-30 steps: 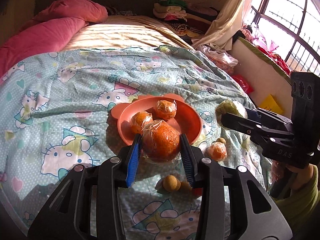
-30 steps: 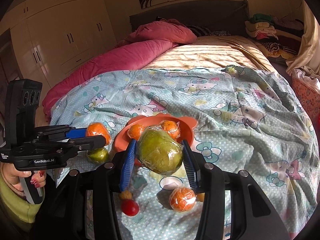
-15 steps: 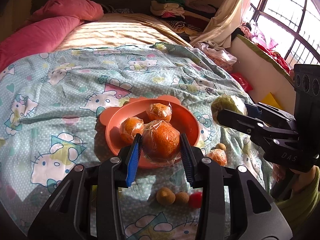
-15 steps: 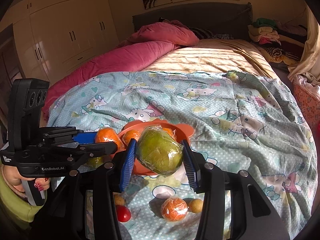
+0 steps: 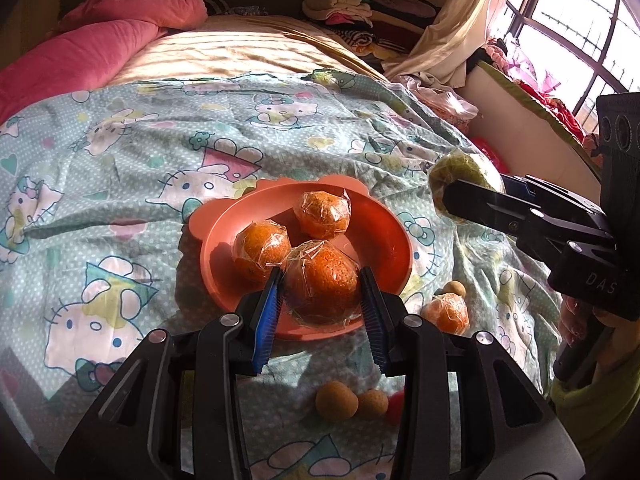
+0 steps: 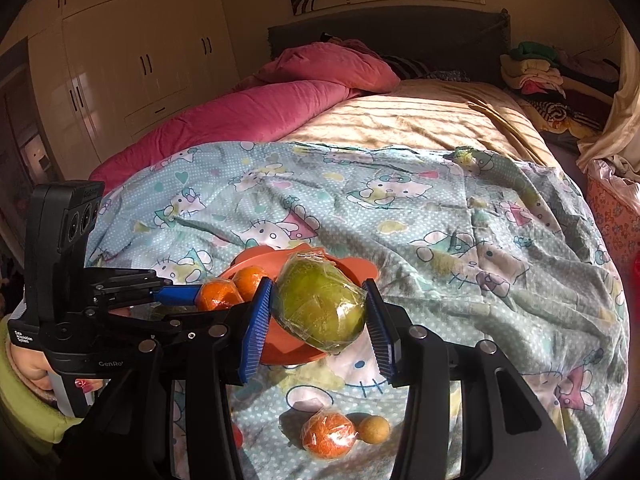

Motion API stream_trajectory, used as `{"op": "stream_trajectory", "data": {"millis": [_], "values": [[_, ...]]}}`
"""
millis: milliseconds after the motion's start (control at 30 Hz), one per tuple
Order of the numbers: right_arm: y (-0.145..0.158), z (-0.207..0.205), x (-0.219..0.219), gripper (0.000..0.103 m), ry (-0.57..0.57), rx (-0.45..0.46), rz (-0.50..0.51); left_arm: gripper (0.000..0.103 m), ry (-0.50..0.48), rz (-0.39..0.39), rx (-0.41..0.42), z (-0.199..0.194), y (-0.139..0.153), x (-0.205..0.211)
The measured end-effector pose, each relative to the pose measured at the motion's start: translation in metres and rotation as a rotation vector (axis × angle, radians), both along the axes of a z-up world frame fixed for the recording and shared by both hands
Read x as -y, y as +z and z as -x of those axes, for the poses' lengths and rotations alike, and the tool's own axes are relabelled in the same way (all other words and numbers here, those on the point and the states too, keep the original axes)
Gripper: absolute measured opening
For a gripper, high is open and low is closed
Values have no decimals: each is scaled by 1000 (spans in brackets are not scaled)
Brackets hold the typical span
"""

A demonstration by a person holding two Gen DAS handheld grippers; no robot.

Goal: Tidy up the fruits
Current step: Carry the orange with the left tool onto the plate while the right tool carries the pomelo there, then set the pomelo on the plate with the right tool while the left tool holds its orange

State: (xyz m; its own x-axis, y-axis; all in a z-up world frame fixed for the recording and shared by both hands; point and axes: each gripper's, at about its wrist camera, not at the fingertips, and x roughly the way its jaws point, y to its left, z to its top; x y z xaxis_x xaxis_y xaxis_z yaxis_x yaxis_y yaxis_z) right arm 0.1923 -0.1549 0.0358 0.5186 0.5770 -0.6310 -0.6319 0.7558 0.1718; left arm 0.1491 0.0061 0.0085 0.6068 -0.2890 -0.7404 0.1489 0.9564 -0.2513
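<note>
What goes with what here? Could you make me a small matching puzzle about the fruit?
Things:
1. big orange
2. green fruit
3. two smaller oranges
4. small brown balls

Places:
A. loose on the bedsheet
B. in the right claw
C. lying in the plate
D. in the left claw

Pairs: 1-D, 2-B, 3-C, 4-A

Close wrist views, shared plate (image 5: 400, 240)

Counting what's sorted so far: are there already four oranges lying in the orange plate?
No: only two wrapped oranges lie in the plate; a third orange is between the left gripper's fingers.
</note>
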Motion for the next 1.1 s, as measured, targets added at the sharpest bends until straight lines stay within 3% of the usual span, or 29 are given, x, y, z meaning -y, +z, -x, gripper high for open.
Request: {"op": "stream_trajectory", "data": {"millis": [1100], "values": [[-39, -19, -31, 44, 147, -36, 118, 30, 28, -19, -40, -12, -21, -15]]}}
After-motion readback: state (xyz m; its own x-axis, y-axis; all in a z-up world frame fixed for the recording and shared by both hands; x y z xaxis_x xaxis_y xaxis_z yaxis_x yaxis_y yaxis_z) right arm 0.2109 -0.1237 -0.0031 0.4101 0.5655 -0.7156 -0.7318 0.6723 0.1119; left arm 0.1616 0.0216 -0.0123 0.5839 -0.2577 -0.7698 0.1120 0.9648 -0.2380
